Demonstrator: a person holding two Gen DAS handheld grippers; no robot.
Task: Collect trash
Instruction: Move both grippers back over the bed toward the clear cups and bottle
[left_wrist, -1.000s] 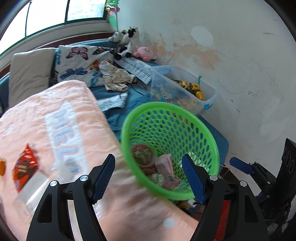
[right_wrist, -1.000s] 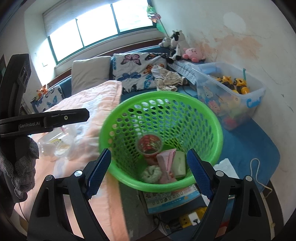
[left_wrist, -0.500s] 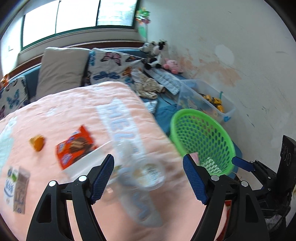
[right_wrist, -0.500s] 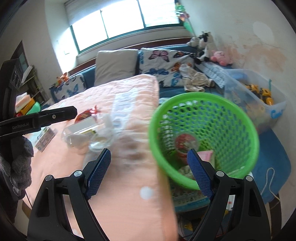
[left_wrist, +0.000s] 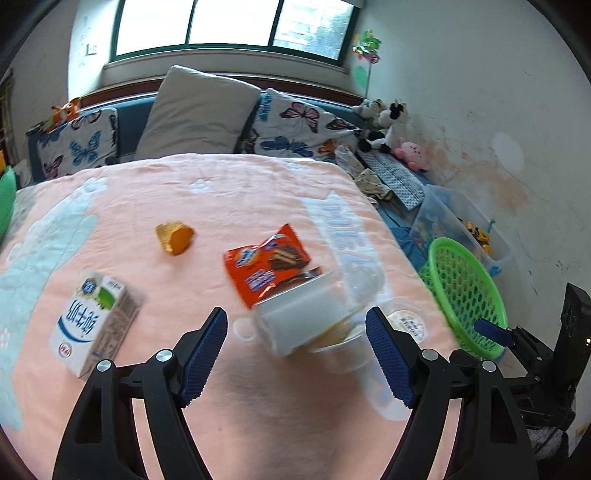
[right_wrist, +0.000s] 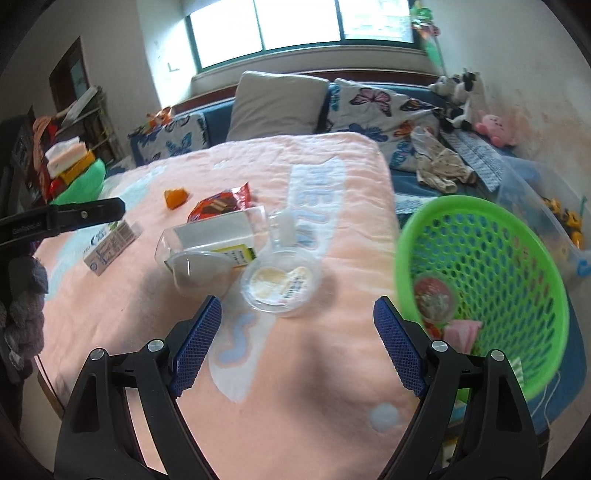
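Note:
Trash lies on a pink blanket: a clear plastic bottle on its side, an orange snack wrapper, a milk carton, a small orange cup and a clear lidded cup. My left gripper hovers open just short of the bottle, nothing between its fingers. My right gripper stands open near the lidded cup, empty. A green basket at the blanket's right edge holds several bits of trash.
Pillows and butterfly cushions line the back under the window. A clear toy bin and plush toys sit along the right wall. A shelf with stacked items stands at far left. The other gripper's arm crosses the left of the right wrist view.
Both grippers swung left from above the green basket to over the blanket. The basket slid to the right edge of each view and the trash items came into sight. Both stayed open.

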